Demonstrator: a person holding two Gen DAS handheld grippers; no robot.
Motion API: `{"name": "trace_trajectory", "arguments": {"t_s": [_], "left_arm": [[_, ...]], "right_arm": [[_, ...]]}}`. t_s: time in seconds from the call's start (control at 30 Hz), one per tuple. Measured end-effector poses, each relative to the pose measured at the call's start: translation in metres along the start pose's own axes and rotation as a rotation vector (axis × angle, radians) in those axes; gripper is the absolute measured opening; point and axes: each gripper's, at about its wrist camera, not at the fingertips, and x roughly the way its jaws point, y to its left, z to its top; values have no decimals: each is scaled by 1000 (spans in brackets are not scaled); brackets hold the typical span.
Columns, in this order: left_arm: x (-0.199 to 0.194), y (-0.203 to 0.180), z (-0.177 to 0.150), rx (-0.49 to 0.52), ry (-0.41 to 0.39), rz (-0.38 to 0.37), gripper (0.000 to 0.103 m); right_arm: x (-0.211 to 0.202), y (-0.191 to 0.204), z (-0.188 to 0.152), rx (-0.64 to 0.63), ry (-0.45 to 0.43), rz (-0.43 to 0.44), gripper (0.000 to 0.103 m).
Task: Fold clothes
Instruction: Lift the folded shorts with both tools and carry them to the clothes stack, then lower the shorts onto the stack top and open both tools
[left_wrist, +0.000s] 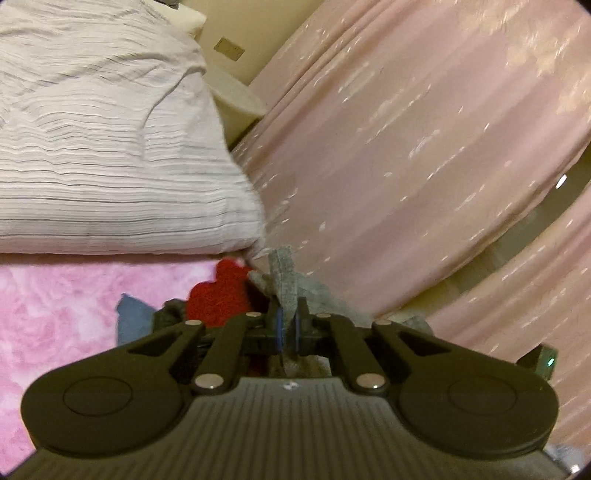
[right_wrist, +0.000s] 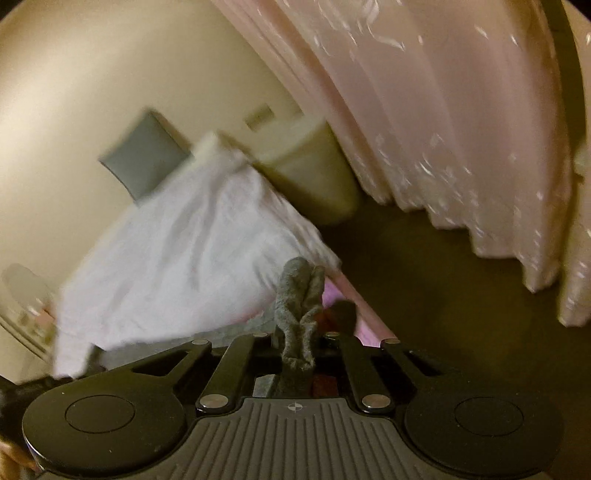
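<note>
- Left claw (left_wrist: 289, 325): blue-padded fingers pressed together, pinching a strip of grey knit fabric garment (left_wrist: 284, 275); cloth stands up out of the pinch and trails down below the fingers.
- Right claw (right_wrist: 295, 341): fingers pinching a bunched edge of the same-looking grey knit (right_wrist: 298, 295); a rolled fold sticks up between the fingers, the rest hangs under them.
- Both pinches look lifted off the bed, so the garment appears to be in the air, held at two spots. Judgement: early in the fold, at the pick-up or spread-out step; no flat lay and no crease line visible.
- Just past the left claw: red fuzzy cloth item (left_wrist: 216, 295), blue fabric piece (left_wrist: 133, 321) and something dark, heaped on the pink fluffy bed cover (left_wrist: 74, 302). All look crumpled, none folded, so probably more to do after the grey one.
- No folded stack visible in either view.
- Farther: white-grey striped crinkled duvet (left_wrist: 103, 155) on the bed, a cream round bin-like tub (right_wrist: 314, 177) by the wall, pink sheer curtains (left_wrist: 424, 129) behind.
- Right view is motion-blurred, so detail there is unsure.
</note>
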Motion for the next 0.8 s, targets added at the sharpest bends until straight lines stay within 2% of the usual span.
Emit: {"name": "trace_trajectory", "arguments": {"t_s": [0.03, 0.1, 0.13, 0.17, 0.27, 0.3, 0.4, 0.43, 0.47, 0.53, 0.57, 0.63, 0.7, 0.8], "left_arm": [[2, -1, 0, 10, 3, 35, 9], [0, 0, 1, 12, -17, 84, 17], [-3, 0, 3, 1, -28, 107, 19], [-8, -3, 4, 10, -35, 132, 23], [-23, -10, 9, 35, -56, 210, 23], [-28, -14, 10, 47, -62, 232, 23], [-43, -48, 5, 189, -47, 170, 18], [-45, -59, -1, 227, -33, 148, 16], [-47, -67, -9, 261, -21, 138, 14], [-50, -82, -28, 334, -1, 130, 14], [-48, -87, -37, 371, 13, 148, 14], [-38, -91, -58, 456, 56, 229, 14], [-29, -92, -71, 480, 68, 290, 14], [-37, -95, -74, 441, 53, 316, 14]], "right_arm": [[6, 0, -1, -10, 20, -26, 6], [8, 1, -4, -25, 38, -66, 38], [5, 3, -4, -32, 18, -128, 81], [1, 5, -4, -45, -12, -193, 96], [-19, 6, -1, -47, -77, -269, 96], [-27, 8, 0, -36, -100, -267, 96], [-50, 24, -6, -53, -150, -211, 95], [-57, 31, -10, -67, -161, -186, 89], [-64, 39, -19, -92, -160, -163, 84], [-73, 53, -40, -131, -150, -125, 82], [-76, 61, -52, -155, -143, -103, 81], [-71, 77, -71, -236, -108, -89, 77], [-61, 87, -88, -294, -74, -109, 77], [-46, 95, -106, -338, -31, -168, 77]]}}
